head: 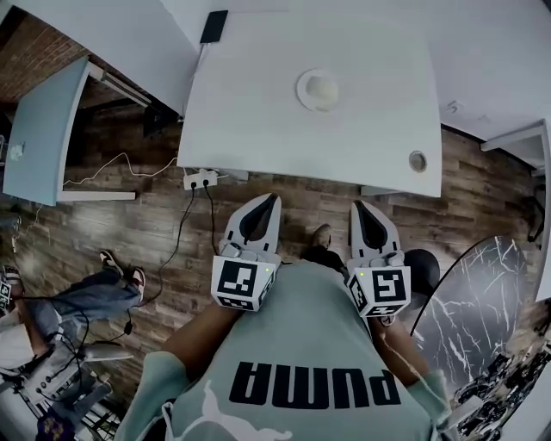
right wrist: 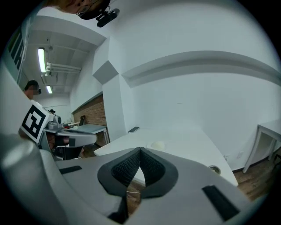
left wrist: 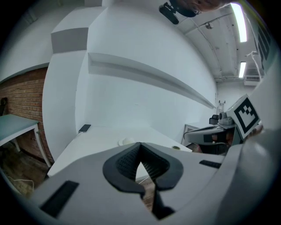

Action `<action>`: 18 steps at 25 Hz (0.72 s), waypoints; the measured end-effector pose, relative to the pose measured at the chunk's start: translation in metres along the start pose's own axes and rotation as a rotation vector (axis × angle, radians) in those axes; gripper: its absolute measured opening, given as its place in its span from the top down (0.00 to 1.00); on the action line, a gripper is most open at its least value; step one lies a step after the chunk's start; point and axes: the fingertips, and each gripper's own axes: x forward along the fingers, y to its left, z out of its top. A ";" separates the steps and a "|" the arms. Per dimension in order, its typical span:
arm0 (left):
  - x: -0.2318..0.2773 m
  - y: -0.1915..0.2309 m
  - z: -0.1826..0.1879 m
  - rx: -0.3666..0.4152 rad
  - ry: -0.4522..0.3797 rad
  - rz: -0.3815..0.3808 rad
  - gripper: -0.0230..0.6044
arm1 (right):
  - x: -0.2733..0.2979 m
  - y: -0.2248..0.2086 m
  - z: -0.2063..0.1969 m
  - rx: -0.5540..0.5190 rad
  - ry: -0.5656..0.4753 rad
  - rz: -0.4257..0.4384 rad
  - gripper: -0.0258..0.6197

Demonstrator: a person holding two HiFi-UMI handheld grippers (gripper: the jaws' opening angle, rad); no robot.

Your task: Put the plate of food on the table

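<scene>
We stand at the near edge of the tabletop (head: pixel 258 112) with both tools drawn in close to the body, over the floor (head: pixel 155 232) and short of that edge. The left gripper (head: pixel 270 199) has its fingers (left wrist: pixel 124 163) pressed together with nothing between them. The right gripper (head: pixel 359 207) likewise has its fingers (right wrist: pixel 125 169) closed on nothing. Both point side by side toward the tabletop and slightly down, a posture that suits idle carrying rather than a reach. The plate (head: pixel 318 89) of food rests on the tabletop, about midway between the left and right edges and a little toward the far edge, well apart from both grippers. A phone (head: pixel 214 26) lies at the far left corner and a cable port (head: pixel 417 161) sits by the near right corner; neither crowds the plate. We judge that the plate is already where the task wants it, so the closed, empty fingers fit a task either finished or not in hand; we cannot tell which.
</scene>
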 end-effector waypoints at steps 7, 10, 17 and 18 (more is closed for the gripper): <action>0.030 -0.023 0.013 -0.017 0.002 0.072 0.95 | 0.013 -0.039 0.014 -0.026 -0.029 0.106 0.96; 0.036 -0.025 0.016 -0.028 0.011 0.096 0.95 | 0.020 -0.053 0.016 -0.018 -0.030 0.128 0.96; 0.059 -0.016 0.020 -0.106 0.045 0.102 0.95 | 0.034 -0.081 0.017 0.031 -0.001 0.129 0.96; 0.063 -0.014 0.021 -0.113 0.045 0.095 0.95 | 0.038 -0.084 0.016 0.035 0.004 0.128 0.96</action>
